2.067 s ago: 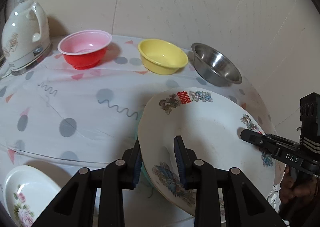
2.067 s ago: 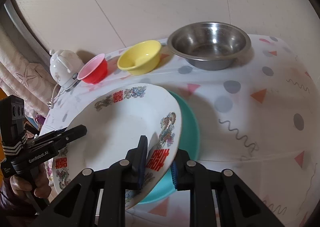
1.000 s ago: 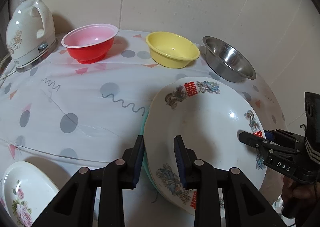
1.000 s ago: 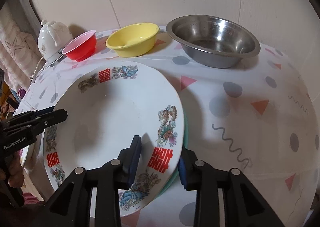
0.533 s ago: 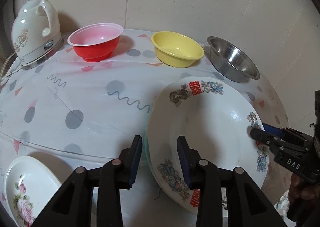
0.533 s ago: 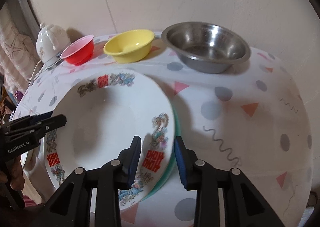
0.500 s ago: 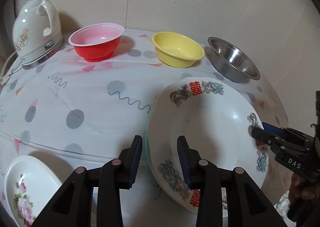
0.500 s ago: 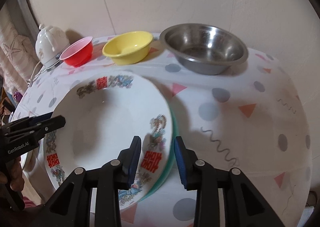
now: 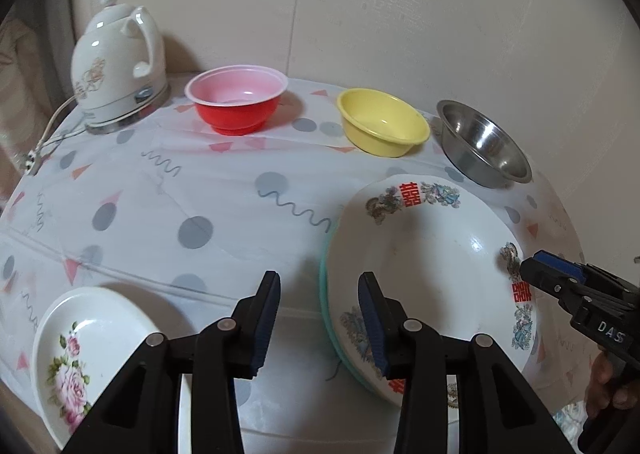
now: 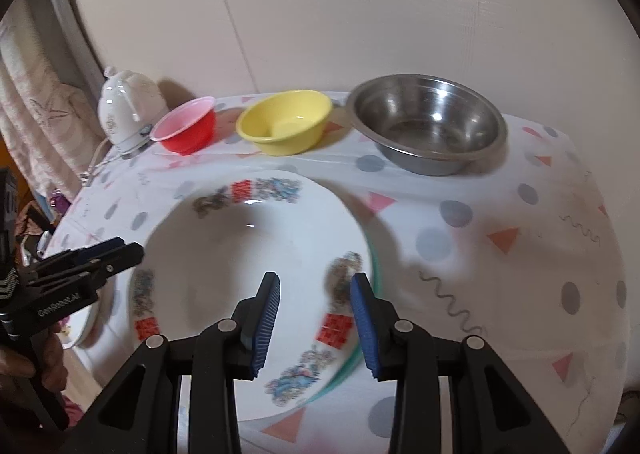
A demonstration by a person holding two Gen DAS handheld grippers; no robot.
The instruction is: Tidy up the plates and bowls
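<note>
A large white plate with red characters and dragon patterns [image 9: 432, 254] lies stacked on a teal plate [image 9: 326, 294] on the table; it also shows in the right wrist view [image 10: 248, 254], with the teal rim [image 10: 374, 258] at its right. My left gripper [image 9: 318, 314] is open and empty, just left of the plate's near-left rim. My right gripper [image 10: 314, 318] is open and empty, above the plate's near-right rim. A smaller white rose plate [image 9: 84, 346] lies at the near left.
Along the back wall stand a red bowl [image 9: 236, 104], a yellow bowl [image 9: 382, 128], a steel bowl [image 9: 482, 150] and a white electric kettle [image 9: 116, 66] with its cord. The table carries a dotted plastic cloth [image 9: 160, 206].
Both grippers let go of the dragon plate, which was lowered flat onto the teal plate. Their jaws opened and both pulled back from its rim.
</note>
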